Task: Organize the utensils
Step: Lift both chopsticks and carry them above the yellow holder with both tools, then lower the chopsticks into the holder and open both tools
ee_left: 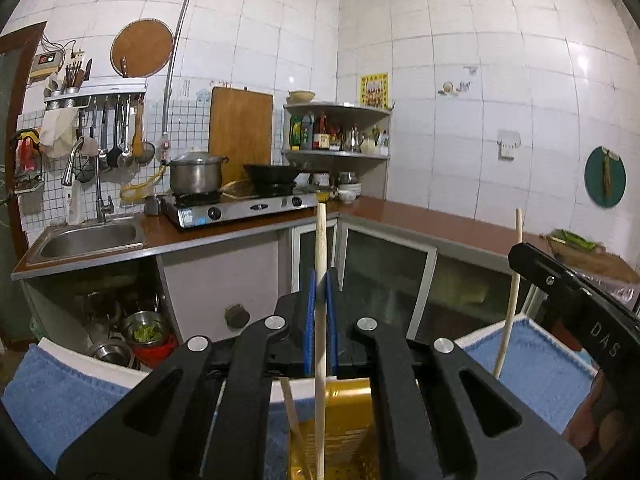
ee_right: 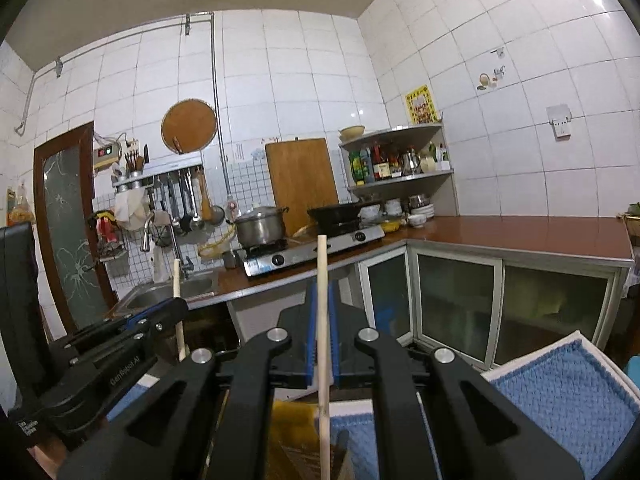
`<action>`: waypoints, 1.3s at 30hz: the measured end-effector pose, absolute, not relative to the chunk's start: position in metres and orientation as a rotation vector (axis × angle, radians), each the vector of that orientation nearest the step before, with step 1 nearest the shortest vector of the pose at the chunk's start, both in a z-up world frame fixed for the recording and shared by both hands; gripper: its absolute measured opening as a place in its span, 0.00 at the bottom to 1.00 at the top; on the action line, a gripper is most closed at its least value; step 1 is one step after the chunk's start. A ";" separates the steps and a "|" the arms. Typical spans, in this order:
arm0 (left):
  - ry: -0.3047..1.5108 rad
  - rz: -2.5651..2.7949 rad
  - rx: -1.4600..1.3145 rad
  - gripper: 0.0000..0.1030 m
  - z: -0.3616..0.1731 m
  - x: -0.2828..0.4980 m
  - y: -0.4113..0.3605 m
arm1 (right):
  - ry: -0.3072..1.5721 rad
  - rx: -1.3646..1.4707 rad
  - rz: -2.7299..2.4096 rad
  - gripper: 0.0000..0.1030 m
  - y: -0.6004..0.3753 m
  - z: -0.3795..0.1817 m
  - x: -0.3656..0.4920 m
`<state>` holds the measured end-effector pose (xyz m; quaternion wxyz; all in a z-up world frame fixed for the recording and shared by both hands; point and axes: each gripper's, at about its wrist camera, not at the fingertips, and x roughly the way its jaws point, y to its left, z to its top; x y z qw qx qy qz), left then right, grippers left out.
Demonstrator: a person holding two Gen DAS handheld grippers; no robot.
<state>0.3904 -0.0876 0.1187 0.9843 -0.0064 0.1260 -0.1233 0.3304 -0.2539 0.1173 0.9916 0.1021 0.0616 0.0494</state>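
Note:
My left gripper [ee_left: 320,284] is shut on a pale wooden chopstick [ee_left: 320,256] that stands upright, its lower end down in a golden perforated utensil holder [ee_left: 348,432]. Another chopstick [ee_left: 294,420] leans inside that holder. My right gripper [ee_right: 321,300] is shut on a second upright wooden chopstick [ee_right: 322,272] above the same holder [ee_right: 292,436]. The right gripper also shows at the right edge of the left wrist view with its chopstick [ee_left: 510,300]. The left gripper shows at the left of the right wrist view, holding its chopstick [ee_right: 178,304].
A blue towel [ee_left: 60,400] lies on a white surface under both grippers, also seen in the right wrist view [ee_right: 568,396]. Beyond are a brown L-shaped counter [ee_left: 420,216], a sink [ee_left: 90,236], a gas stove [ee_left: 240,208] with pots, and a corner shelf [ee_left: 336,132].

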 end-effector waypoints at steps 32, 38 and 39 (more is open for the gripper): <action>0.375 -0.176 0.029 0.13 0.074 0.341 -0.065 | 0.294 0.223 0.119 0.38 -0.255 0.055 0.307; 0.358 -0.144 0.027 0.49 0.086 0.315 -0.055 | 0.291 0.227 0.101 0.46 -0.262 0.063 0.284; 0.365 -0.146 0.024 0.52 0.087 0.311 -0.054 | 0.292 0.225 0.100 0.46 -0.263 0.064 0.281</action>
